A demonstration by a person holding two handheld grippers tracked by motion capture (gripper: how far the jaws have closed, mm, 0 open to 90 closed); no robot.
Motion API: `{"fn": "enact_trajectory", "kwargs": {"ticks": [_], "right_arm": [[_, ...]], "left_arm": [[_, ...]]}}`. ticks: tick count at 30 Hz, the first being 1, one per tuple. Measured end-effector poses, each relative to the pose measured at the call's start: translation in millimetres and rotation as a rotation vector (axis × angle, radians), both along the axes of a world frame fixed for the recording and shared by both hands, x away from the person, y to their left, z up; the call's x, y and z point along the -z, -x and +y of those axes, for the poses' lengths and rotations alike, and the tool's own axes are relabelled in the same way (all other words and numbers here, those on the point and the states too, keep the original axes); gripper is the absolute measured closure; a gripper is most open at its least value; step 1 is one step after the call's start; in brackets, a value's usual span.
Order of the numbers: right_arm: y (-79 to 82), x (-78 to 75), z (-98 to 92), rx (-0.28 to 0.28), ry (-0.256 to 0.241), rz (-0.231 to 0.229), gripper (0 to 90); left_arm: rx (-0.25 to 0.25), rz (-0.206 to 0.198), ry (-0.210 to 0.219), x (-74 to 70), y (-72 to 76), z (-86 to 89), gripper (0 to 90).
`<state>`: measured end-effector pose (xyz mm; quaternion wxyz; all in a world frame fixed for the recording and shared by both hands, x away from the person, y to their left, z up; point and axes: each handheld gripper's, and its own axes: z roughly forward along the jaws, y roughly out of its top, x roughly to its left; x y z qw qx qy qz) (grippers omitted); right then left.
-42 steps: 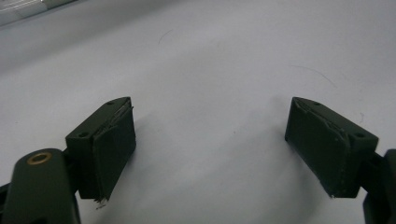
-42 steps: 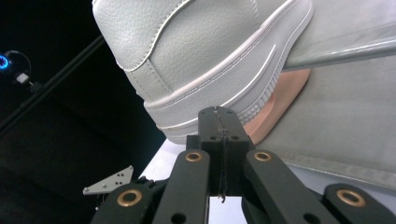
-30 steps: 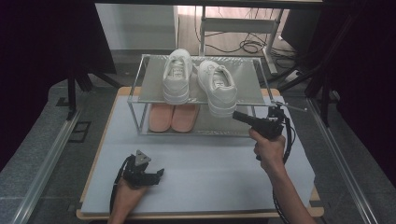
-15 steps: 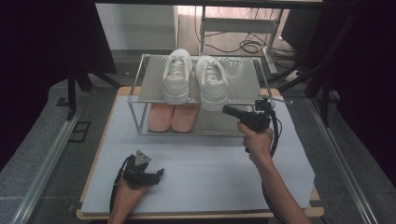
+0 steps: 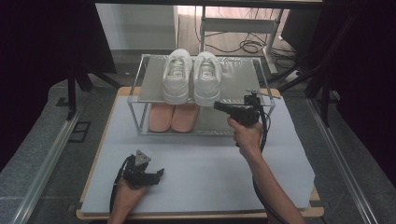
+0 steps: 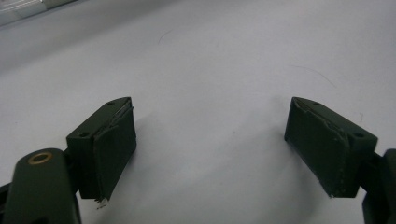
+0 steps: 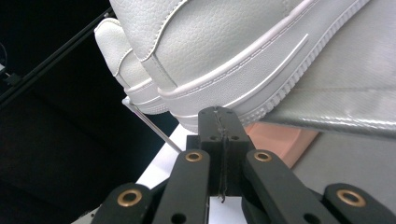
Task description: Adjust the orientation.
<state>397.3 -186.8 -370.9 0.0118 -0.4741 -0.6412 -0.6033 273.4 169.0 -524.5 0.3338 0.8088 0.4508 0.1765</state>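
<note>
Two white sneakers (image 5: 192,77) stand side by side on the top shelf of a small metal rack (image 5: 240,81). A pair of pink slippers (image 5: 173,116) lies on the shelf below. My right gripper (image 5: 218,106) is shut with nothing in it, its tip against the heel sole of the right sneaker (image 7: 243,56). The closed tip of the right gripper (image 7: 219,113) touches the sole's ribbed edge, with a slipper (image 7: 275,140) visible behind. My left gripper (image 5: 159,173) rests low on the white mat, and the left gripper (image 6: 210,154) stands open over bare mat.
The rack stands at the back of a white mat (image 5: 201,168) on a wooden table (image 5: 93,212). Black stands and cables (image 5: 247,46) lie on the floor beyond. Metal rails (image 5: 44,168) run along both sides.
My right gripper moved left along the rack front, and the right sneaker slid left until it lines up beside its partner. The left gripper has not moved.
</note>
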Motion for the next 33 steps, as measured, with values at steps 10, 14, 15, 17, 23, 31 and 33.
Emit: {"fn": "enact_trajectory", "kwargs": {"ticks": [10,14,15,17,23,31,33], "right_arm": [[-7.0,-0.3,21.1,-0.008,0.027,-0.01,89.9],[-7.2,0.5,21.1,-0.008,0.027,-0.022,89.9],[-7.1,1.2,20.3,-0.013,0.028,-0.025,89.9],[-6.7,2.1,19.0,-0.021,0.028,-0.03,89.3],[-1.3,-0.7,18.1,-0.026,0.078,-0.047,79.4],[9.0,-2.0,12.1,-0.016,0.183,-0.09,60.9],[11.1,-2.4,10.9,-0.013,0.2,-0.101,56.2]], "left_arm": [[0.0,0.0,0.001,0.0,-0.1,0.1,16.6],[0.0,0.001,0.0,-0.1,0.0,0.1,16.6],[0.0,0.001,0.0,-0.1,0.0,0.1,16.6],[0.0,0.002,0.0,-0.1,0.0,0.1,16.6],[0.0,0.001,0.002,0.0,0.0,0.1,16.6],[-0.001,0.0,0.0,0.0,0.1,0.0,16.6],[-0.001,0.002,0.0,-0.1,0.1,0.0,16.6]]}}
